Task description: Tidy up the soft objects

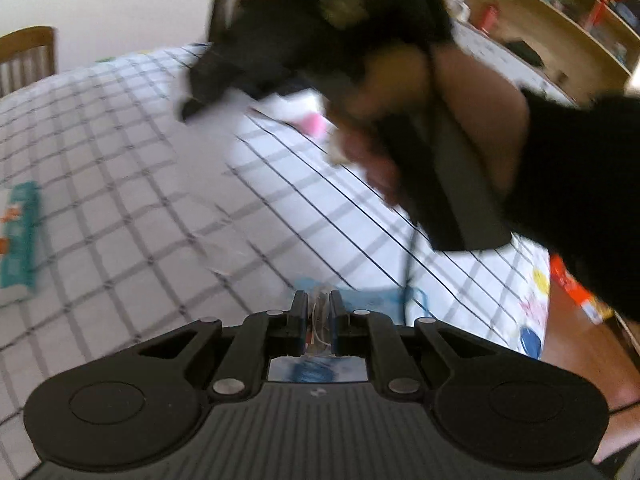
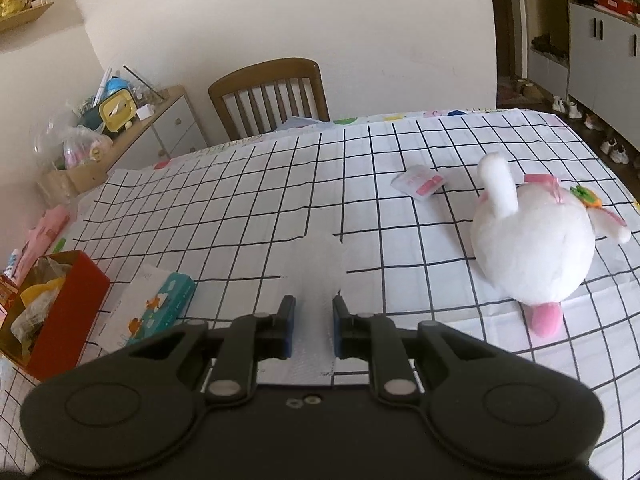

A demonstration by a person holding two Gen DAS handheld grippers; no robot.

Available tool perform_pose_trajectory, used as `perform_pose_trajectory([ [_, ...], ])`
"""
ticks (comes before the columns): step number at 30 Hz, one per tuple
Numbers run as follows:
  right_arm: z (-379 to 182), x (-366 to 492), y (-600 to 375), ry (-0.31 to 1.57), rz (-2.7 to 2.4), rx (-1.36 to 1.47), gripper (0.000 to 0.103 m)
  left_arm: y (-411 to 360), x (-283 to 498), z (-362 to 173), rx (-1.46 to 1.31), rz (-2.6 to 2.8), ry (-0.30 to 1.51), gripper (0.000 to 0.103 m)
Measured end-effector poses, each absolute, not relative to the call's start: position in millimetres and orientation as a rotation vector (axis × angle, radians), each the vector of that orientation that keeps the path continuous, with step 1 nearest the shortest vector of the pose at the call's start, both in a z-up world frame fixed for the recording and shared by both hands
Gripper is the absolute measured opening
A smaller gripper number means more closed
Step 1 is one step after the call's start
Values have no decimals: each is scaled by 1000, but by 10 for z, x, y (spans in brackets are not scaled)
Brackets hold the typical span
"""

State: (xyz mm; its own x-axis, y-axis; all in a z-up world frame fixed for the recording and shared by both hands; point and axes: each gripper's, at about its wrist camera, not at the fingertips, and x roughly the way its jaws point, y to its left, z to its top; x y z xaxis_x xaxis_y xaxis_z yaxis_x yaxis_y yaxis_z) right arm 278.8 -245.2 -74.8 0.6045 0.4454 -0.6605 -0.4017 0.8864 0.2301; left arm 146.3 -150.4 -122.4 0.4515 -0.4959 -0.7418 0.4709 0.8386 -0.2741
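In the right wrist view my right gripper [image 2: 314, 316] is shut on a clear crinkled plastic bag [image 2: 320, 264] held above the checked tablecloth [image 2: 240, 208]. A white plush rabbit [image 2: 532, 248] with pink feet lies on the cloth to the right. A small white and pink packet [image 2: 420, 180] lies beyond it. In the left wrist view my left gripper [image 1: 319, 312] is shut on a thin clear and blue plastic item [image 1: 320, 368]. The blurred right gripper and the hand holding it [image 1: 400, 120] fill the upper right, trailing the pale bag [image 1: 208, 160].
A teal tissue pack [image 2: 160, 312] and a red box [image 2: 52, 308] of crumpled wrappers sit at the left of the table. A wooden chair [image 2: 268, 96] stands at the far edge. A cluttered side cabinet [image 2: 120, 132] is at the left, shelves [image 1: 560, 20] at the right.
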Motion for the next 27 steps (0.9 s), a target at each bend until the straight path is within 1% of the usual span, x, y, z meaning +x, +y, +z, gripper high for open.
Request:
perform_pose_trajectory([
  [4, -690, 2786, -2487, 769, 493, 73, 18, -1621, 1435, -1391, -3, -609, 972, 10],
  [7, -598, 2763, -2526, 754, 500, 75, 18, -1614, 1409, -1426, -10, -609, 974, 10],
  [15, -154, 2655, -2811, 720, 538, 99, 18, -1649, 1438, -1467, 39, -601, 972, 10],
  [19, -15, 2579, -2961, 714, 548, 101, 18, -1589, 1476, -1402, -25, -608, 972, 10],
  [23, -23, 2489, -3010, 722, 539, 96, 18, -1508, 1479, -1230, -36, -610, 931, 10],
  [27, -34, 2377, -3004, 730, 542, 103, 18, -1337, 1513, -1142, -61, -575, 933, 10],
])
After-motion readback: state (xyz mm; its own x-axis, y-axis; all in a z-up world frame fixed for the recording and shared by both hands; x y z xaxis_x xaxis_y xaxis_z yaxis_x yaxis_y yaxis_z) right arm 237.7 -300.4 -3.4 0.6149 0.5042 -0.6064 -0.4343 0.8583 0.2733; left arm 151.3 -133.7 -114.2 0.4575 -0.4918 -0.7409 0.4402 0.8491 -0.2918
